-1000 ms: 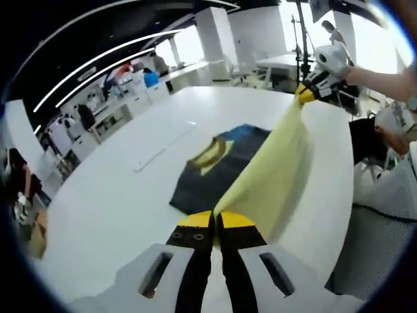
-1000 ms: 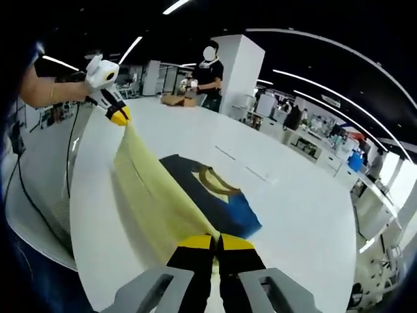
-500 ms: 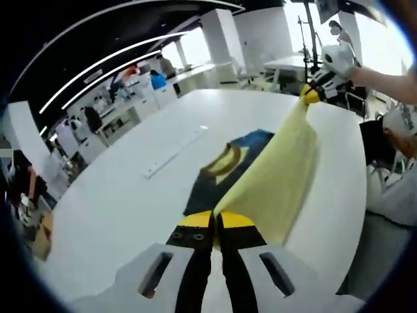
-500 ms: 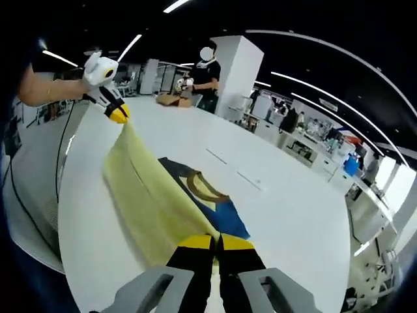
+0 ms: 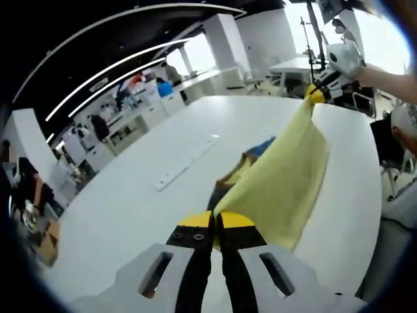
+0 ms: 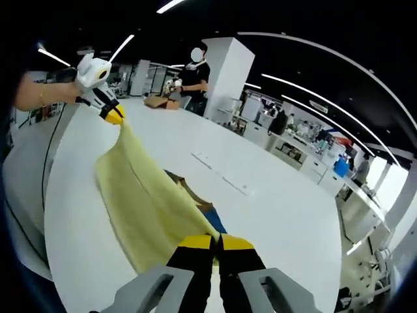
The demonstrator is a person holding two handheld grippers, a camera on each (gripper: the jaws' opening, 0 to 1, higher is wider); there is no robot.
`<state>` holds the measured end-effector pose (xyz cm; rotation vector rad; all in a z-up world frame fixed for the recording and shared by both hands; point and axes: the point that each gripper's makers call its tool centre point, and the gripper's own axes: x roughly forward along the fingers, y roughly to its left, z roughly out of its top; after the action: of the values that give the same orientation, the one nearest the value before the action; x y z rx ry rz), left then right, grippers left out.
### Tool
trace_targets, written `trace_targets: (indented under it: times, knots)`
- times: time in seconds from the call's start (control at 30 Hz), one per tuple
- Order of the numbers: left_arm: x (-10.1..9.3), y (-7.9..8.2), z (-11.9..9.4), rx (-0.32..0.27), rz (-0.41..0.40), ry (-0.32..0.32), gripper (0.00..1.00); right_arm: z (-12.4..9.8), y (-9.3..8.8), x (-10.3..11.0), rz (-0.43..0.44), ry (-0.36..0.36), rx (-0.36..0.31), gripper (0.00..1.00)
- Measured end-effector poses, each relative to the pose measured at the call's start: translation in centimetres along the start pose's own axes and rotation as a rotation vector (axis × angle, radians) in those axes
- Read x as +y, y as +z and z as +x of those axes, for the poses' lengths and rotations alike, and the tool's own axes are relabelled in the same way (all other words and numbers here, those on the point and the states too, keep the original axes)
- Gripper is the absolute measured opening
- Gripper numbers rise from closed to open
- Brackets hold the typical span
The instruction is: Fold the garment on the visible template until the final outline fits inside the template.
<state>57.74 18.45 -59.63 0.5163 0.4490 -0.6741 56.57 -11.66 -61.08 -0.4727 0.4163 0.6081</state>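
A garment with a pale yellow body (image 5: pixel 287 186) and a dark navy and blue part (image 5: pixel 242 171) hangs stretched between my two grippers above a white table (image 5: pixel 130 195). My left gripper (image 5: pixel 215 222) is shut on one edge of the yellow cloth. The right gripper (image 5: pixel 317 95) holds the far edge in the left gripper view. In the right gripper view my right gripper (image 6: pixel 217 242) is shut on the yellow cloth (image 6: pixel 143 202), and the left gripper (image 6: pixel 113 117) pinches the other end. The navy part (image 6: pixel 195 199) still touches the table.
A long white strip (image 5: pixel 186 164) lies on the table beyond the garment. A person (image 6: pixel 190 75) stands at the table's far end beside a brown box (image 6: pixel 156 101). Desks and other people fill the room behind. The table edge (image 5: pixel 371 248) runs close on the right.
Both grippers have lifted the yellow cloth higher and swung it over the navy part, which is now mostly hidden behind the cloth. The views have shifted with the hands.
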Motion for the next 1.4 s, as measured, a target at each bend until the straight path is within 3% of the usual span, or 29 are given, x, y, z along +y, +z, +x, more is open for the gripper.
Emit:
trace_targets:
  times: [0.4,0.7,0.93,1.0,1.17,1.23,1.3,1.4]
  knots:
    - [1.6,0.9,2.0,-0.021,-0.04,0.046,0.0,2.1,0.3,-1.8,-0.036,-0.048,0.028,0.0]
    - [2.9,0.3,4.0,-0.01,-0.026,0.069,0.0,4.3,-0.3,-2.7,0.016,-0.07,0.054,0.0]
    - [3.8,-0.6,6.8,0.013,-0.062,0.075,0.0,6.5,-1.8,-3.3,0.02,-0.104,0.104,0.0]
    - [3.9,-1.0,7.3,0.016,-0.107,0.07,0.0,7.1,-2.1,-3.5,0.032,-0.109,0.107,0.0]
    - [4.3,-2.5,8.9,0.035,-0.163,0.069,0.0,8.8,-2.9,-3.8,0.099,-0.115,0.114,0.0]
    - [4.1,-3.0,9.4,0.051,-0.131,0.056,0.0,9.5,-3.3,-3.8,0.105,-0.12,0.127,0.0]
    - [4.0,-3.2,10.1,0.046,-0.017,0.049,0.0,9.9,-3.8,-3.8,0.108,-0.122,0.146,0.0]
    - [3.7,-4.6,11.1,0.085,-0.003,0.041,0.0,11.0,-4.7,-3.7,0.106,-0.114,0.166,0.0]
